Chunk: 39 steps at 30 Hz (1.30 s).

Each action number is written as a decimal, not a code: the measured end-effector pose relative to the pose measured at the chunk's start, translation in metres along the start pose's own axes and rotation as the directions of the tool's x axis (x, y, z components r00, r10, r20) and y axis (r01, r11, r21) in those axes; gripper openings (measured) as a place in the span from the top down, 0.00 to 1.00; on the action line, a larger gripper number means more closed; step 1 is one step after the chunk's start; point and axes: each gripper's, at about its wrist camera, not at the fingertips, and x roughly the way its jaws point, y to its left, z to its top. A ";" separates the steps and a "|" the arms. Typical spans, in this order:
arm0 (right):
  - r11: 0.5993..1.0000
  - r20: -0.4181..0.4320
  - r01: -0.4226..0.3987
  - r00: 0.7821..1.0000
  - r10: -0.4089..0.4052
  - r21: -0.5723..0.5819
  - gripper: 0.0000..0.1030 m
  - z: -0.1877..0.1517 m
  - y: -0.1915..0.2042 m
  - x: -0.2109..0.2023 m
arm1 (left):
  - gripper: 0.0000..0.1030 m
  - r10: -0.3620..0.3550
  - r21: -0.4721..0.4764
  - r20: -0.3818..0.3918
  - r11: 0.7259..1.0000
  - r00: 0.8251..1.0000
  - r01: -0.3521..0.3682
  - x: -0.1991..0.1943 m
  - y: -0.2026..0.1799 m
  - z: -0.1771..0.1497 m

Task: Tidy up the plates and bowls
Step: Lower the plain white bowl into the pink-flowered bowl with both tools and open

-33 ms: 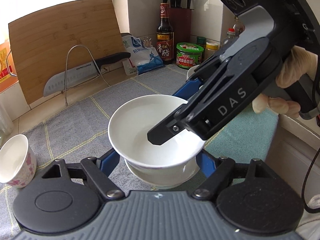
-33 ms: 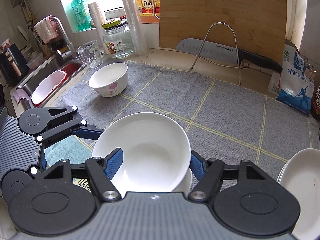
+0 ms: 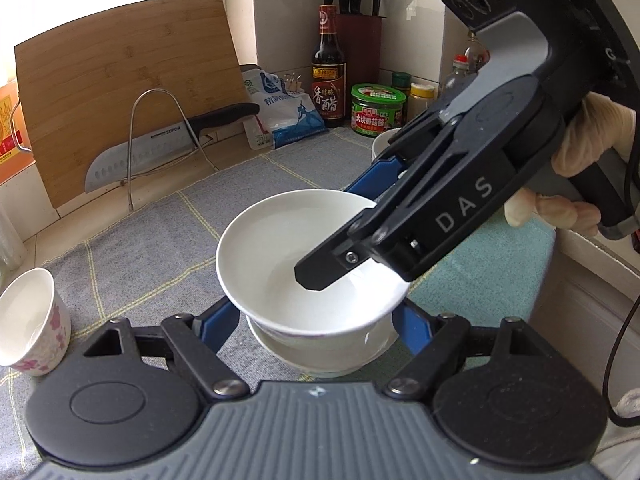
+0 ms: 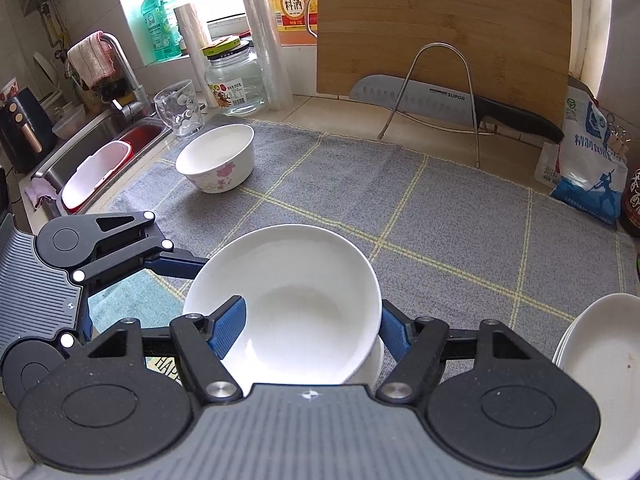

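Observation:
Two white bowls sit one in the other on the grey checked mat (image 4: 440,220). The upper bowl (image 3: 280,248) (image 4: 304,280) lies tilted in the smaller lower bowl (image 3: 320,360) (image 4: 378,360). My left gripper (image 3: 318,312) reaches in low, with its blue pads tight against both sides of the lower bowl under the upper rim. My right gripper (image 4: 308,324) (image 3: 340,232) comes from the right in a gloved hand (image 3: 592,148). It holds the upper bowl with one finger inside and the other outside the rim. A floral bowl (image 4: 218,160) (image 3: 28,320) stands apart near the sink.
A stack of white plates (image 4: 600,368) sits at the right edge of the mat. A knife on a wire rack (image 4: 420,96) and a wooden cutting board (image 4: 440,28) stand at the back. The sink (image 4: 100,140), a glass jar, bottles and a salt bag line the counter.

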 end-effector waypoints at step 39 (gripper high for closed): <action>1.000 -0.016 -0.008 1.000 0.008 0.002 0.06 -0.012 -0.003 0.010 | 0.14 -0.018 0.020 -0.055 1.000 0.998 0.019 0.016 -0.002 -0.004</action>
